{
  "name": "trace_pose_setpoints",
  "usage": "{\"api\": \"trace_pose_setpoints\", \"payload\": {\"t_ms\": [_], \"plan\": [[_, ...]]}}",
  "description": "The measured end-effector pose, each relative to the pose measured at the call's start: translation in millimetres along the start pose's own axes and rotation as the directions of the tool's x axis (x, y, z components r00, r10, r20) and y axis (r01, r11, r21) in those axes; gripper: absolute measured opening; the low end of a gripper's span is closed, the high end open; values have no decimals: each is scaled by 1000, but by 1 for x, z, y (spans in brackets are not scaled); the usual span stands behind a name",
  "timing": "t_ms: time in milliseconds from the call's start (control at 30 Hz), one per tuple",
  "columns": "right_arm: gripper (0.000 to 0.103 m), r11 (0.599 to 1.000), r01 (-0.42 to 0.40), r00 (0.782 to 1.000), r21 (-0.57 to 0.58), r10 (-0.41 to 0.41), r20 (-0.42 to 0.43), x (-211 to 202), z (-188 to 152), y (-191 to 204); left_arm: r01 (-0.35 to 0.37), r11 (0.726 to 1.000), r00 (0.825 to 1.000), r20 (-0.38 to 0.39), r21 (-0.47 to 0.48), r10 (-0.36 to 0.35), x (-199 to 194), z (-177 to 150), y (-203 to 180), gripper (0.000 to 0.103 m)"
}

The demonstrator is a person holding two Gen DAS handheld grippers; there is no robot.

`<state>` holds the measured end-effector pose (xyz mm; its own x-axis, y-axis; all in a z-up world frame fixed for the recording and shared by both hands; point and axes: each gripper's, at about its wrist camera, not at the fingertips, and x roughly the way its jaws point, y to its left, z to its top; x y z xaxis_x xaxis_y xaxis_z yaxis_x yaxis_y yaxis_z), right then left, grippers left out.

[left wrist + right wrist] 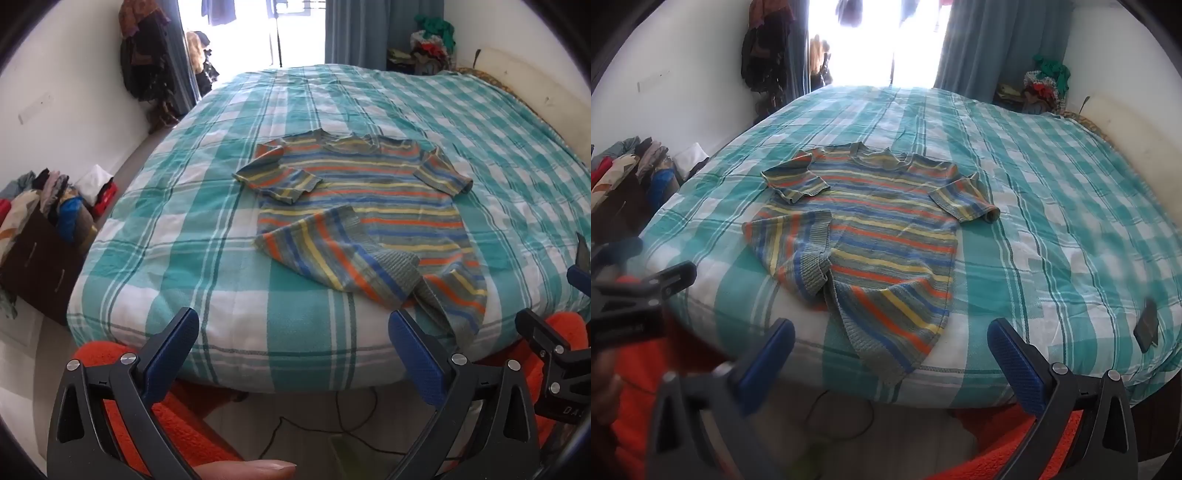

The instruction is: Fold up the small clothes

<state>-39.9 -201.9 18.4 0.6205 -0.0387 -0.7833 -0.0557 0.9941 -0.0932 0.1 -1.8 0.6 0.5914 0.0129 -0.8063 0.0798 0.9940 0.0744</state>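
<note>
A small striped knit sweater (369, 206) in grey, orange, yellow and blue lies on the bed, neck away from me. Its left bottom corner is folded up over the body, and its hem reaches the near bed edge. It also shows in the right wrist view (875, 236). My left gripper (295, 332) is open and empty, held off the near bed edge, in front of the sweater's left side. My right gripper (892, 341) is open and empty, just in front of the sweater's hem.
The bed (184, 221) has a teal and white checked cover. A dark flat object (1147, 326) lies on the bed at the right. A dark dresser piled with clothes (40, 229) stands left. Cables (314, 424) lie on the floor below.
</note>
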Motion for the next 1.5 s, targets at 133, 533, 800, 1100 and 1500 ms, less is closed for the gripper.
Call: {"api": "trace_pose_setpoints", "payload": {"t_ms": [133,533,800,1100,1500], "plan": [[103,1000,11,1000,-5,-11,2,1,0,2,-8,1000,1000,12,17,8,0,1,-5,102],[103,1000,10,1000,-8,-10,-9,6,-1,6,1,1000,1000,-16,-7,-1,8,-7,-1,103],[103,1000,1,1000,-9,-1,-2,5,-7,10,22,1000,1000,0,-17,-22,4,-6,0,103],[103,1000,-15,1000,24,16,-21,11,-6,0,-35,999,995,99,26,33,-8,-1,-7,103],[103,1000,-18,1000,16,18,-14,11,-7,2,2,1000,997,81,29,-5,-9,-2,-9,103]]}}
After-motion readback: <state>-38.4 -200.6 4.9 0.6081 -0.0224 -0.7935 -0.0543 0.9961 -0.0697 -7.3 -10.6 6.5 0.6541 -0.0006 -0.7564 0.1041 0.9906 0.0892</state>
